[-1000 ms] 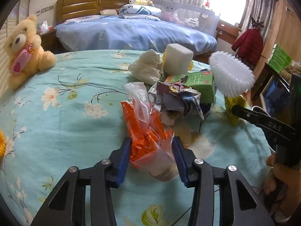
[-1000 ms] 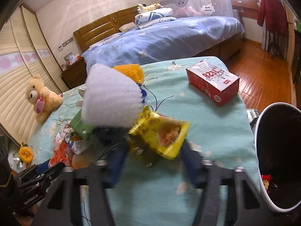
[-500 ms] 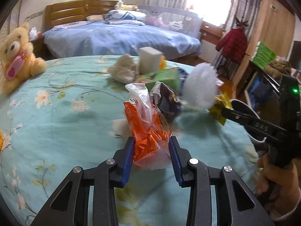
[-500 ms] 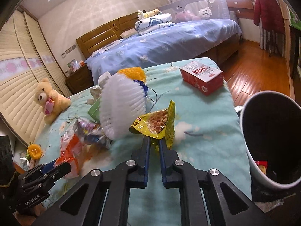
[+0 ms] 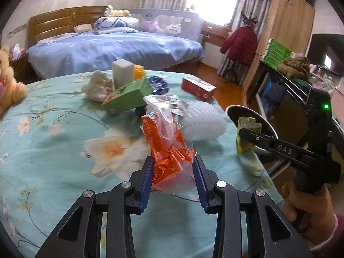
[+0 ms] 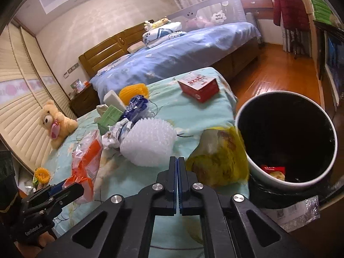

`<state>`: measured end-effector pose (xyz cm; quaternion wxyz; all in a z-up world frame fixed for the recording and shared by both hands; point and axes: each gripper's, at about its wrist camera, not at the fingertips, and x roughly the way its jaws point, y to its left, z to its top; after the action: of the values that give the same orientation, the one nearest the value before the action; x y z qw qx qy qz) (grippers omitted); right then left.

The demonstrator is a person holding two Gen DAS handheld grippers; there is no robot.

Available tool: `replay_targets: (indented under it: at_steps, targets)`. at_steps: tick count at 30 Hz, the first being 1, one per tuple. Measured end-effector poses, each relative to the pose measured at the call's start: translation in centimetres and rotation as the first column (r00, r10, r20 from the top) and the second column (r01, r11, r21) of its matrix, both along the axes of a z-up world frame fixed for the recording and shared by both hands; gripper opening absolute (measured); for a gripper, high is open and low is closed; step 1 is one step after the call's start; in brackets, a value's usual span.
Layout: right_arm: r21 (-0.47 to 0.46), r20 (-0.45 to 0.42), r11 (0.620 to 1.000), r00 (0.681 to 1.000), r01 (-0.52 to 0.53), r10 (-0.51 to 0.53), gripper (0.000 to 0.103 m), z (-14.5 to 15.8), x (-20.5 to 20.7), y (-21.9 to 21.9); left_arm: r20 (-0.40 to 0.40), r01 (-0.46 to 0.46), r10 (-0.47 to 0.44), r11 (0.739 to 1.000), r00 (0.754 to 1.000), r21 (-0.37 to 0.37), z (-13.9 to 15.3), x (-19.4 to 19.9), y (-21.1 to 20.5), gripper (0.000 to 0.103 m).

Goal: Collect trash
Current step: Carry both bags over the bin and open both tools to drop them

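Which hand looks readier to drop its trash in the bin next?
Right. Its tool is shut on the yellow wrapper, which already hangs beside the bin rim. The left tool grips the orange bag over the bedspread, farther from the bin.

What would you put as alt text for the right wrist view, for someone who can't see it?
The right tongs, shut on a crumpled yellow snack wrapper, hold it beside the rim of a black-lined trash bin. Behind them a floral bedspread carries a white spiky ball, a red box and more litter.
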<state>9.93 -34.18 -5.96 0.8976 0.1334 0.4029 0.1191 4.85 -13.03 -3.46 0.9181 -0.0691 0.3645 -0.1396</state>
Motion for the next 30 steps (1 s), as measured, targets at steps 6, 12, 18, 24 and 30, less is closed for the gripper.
replay_targets:
  at_steps: [6, 12, 18, 24, 30]
  targets:
    - [0.010, -0.009, 1.000, 1.000, 0.021, -0.021, 0.000, -0.6, -0.5, -1.1, 0.016, 0.017, -0.017, 1.000, 1.000, -0.001, 0.3, -0.4, -0.3, 0.035]
    - [0.041, 0.014, 0.998, 0.998, 0.055, -0.055, 0.009, 0.4, -1.2, -2.4, 0.058, 0.024, -0.024, 1.000, 0.998, -0.012, 1.0, -1.1, -0.9, 0.035]
    - [0.056, 0.059, 0.994, 0.994, 0.091, -0.094, 0.050, 1.9, -1.7, -3.8, 0.060, 0.047, -0.046, 0.999, 0.997, -0.019, 0.7, -1.1, -1.3, 0.035]
    - [-0.030, 0.058, 0.989, 0.988, 0.146, -0.144, 0.079, 1.1, -0.9, -4.6, 0.041, 0.058, -0.057, 0.998, 0.998, -0.024, 0.2, -0.9, -1.8, 0.035]
    - [-0.054, -0.049, 0.990, 0.990, 0.127, -0.130, 0.023, -2.3, 0.9, -4.9, 0.038, 0.057, -0.056, 0.998, 0.998, -0.026, 0.3, -0.8, -1.9, 0.035]
